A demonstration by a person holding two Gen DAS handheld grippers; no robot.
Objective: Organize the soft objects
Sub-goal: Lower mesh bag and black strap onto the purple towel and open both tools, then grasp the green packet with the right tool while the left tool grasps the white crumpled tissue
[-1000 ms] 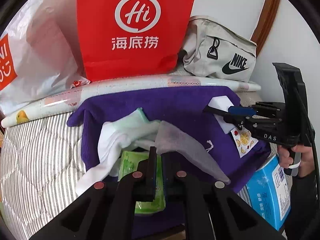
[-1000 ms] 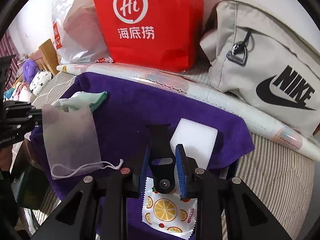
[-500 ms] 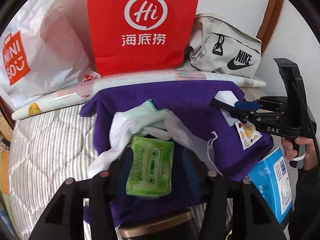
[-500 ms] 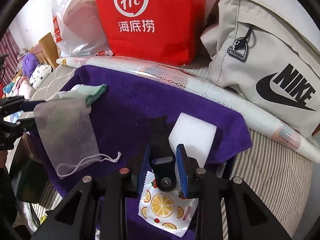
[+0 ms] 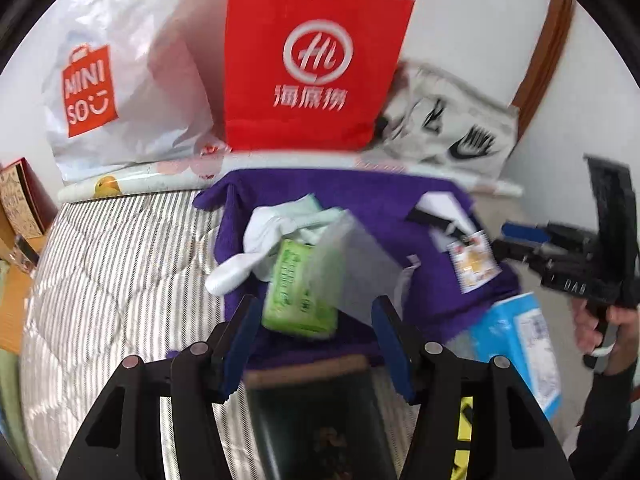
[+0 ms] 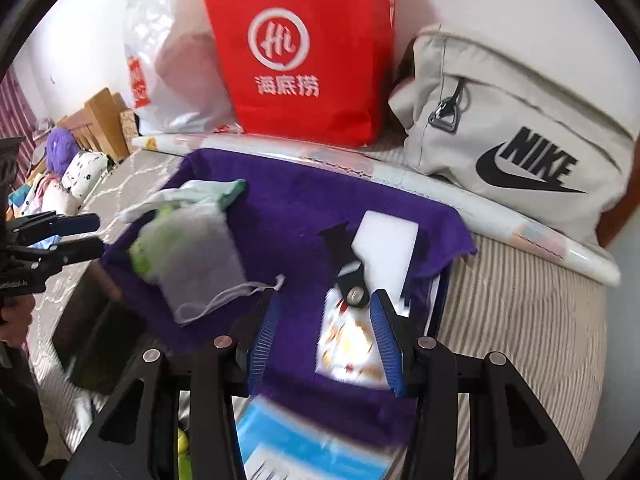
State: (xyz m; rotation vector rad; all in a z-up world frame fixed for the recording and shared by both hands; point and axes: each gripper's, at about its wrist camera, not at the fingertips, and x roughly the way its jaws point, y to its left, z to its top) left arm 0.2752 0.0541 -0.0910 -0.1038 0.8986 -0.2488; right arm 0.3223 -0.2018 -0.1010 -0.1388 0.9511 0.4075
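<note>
A purple towel (image 5: 320, 192) (image 6: 304, 216) is spread on the striped mattress. On it lie a white sock (image 5: 256, 248), a green wipes pack (image 5: 300, 292) and a grey mesh drawstring bag (image 5: 364, 272) (image 6: 196, 256) draped over the pack. My left gripper (image 5: 316, 344) hovers in front of the pack, its jaws opening with nothing pressed between them. On the towel's right sit a white sponge (image 6: 388, 244), a black strap (image 6: 344, 260) and an orange-print sachet (image 6: 348, 344). My right gripper (image 6: 324, 332) hangs above the sachet, jaws opening and touching nothing.
A red paper bag (image 5: 316, 60), a white Miniso bag (image 5: 120, 88) and a beige Nike bag (image 6: 520, 132) stand at the back behind a long printed roll (image 5: 140, 176). A blue tissue pack (image 5: 520, 344) and a dark box (image 5: 312, 420) lie at the towel's near edge.
Both grippers opened and drew back and up. The left let go of the mesh bag, which now lies over the green pack. The right released the black strap.
</note>
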